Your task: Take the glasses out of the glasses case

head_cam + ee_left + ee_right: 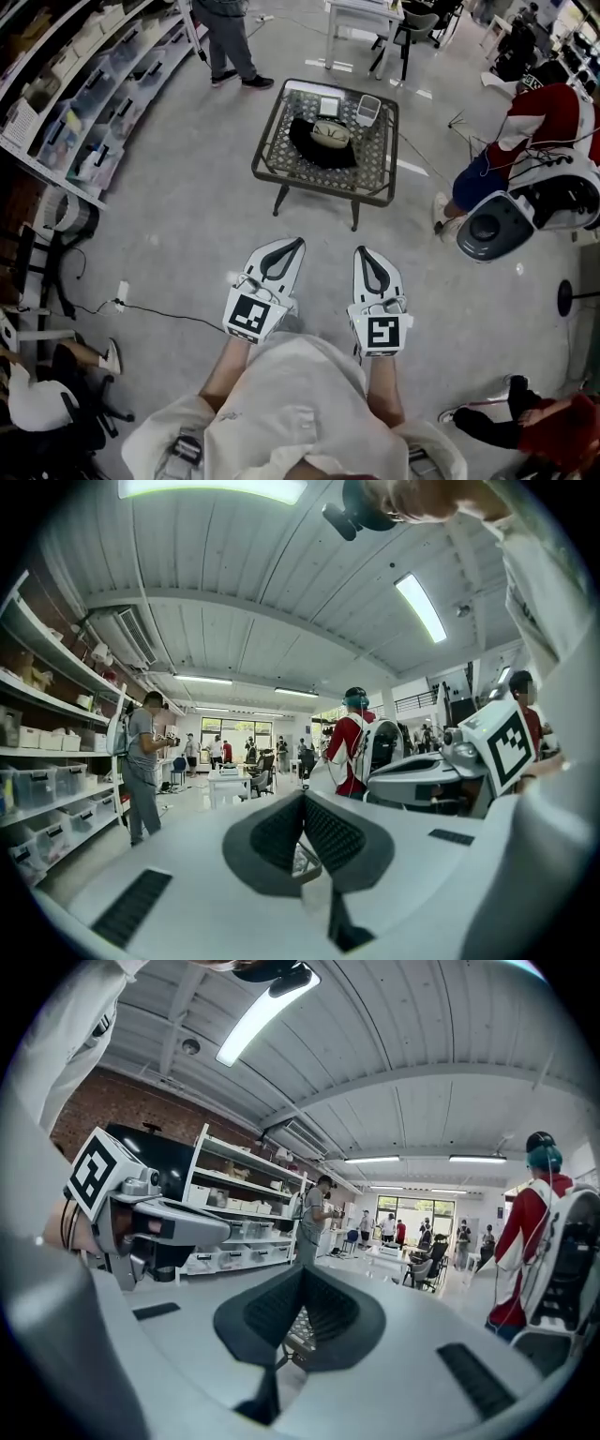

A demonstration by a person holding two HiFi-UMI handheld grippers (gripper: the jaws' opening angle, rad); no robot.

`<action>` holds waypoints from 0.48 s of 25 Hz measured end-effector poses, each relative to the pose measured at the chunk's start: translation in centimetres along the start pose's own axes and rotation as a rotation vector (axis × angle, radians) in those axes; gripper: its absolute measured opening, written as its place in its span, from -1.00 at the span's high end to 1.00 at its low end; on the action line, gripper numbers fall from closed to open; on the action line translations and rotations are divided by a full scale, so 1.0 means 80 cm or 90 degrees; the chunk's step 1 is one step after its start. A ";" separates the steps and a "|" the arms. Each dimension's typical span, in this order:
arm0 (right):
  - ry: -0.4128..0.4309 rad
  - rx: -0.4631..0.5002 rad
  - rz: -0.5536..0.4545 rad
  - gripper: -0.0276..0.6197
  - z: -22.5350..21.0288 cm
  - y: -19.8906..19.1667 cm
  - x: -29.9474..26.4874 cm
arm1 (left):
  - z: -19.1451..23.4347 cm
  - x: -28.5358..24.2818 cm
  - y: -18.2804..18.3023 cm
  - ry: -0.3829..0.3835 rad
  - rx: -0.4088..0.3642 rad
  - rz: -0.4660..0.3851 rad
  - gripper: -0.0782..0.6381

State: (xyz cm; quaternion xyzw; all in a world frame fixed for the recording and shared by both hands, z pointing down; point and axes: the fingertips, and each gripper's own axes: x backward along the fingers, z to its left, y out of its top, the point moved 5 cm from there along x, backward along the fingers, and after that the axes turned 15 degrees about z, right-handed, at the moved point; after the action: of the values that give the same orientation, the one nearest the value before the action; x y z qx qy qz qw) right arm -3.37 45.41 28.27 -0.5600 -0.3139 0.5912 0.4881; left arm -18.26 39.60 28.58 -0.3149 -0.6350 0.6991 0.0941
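Left gripper and right gripper pressed together, empty, well apart from table; risk of shoving glasses case aside unless spread first

Bright, even light from ceiling strip lights; heavy fisheye bending, dark corners, and the background looks kinda soft, maybe motion blur.

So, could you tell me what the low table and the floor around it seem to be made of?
The table looks like dark painted metal: thin frame and legs, open lattice top. The floor seems polished concrete or a grey coating, smooth with a faint sheen; I cannot tell which.
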 end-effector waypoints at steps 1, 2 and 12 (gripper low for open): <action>-0.004 -0.003 0.003 0.90 0.000 0.003 -0.012 | 0.011 -0.007 0.001 -0.006 -0.001 0.000 0.75; -0.008 -0.005 0.004 0.90 0.000 0.005 -0.025 | 0.021 -0.013 0.002 -0.012 -0.002 -0.001 0.75; -0.042 -0.006 0.025 0.90 -0.009 0.023 -0.111 | 0.102 -0.069 0.008 -0.046 0.002 -0.004 0.75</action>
State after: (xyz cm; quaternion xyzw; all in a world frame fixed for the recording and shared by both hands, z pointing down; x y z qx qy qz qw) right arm -4.04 36.43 29.62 -0.5485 -0.3217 0.6172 0.4634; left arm -18.30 29.74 29.69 -0.2875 -0.6380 0.7105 0.0740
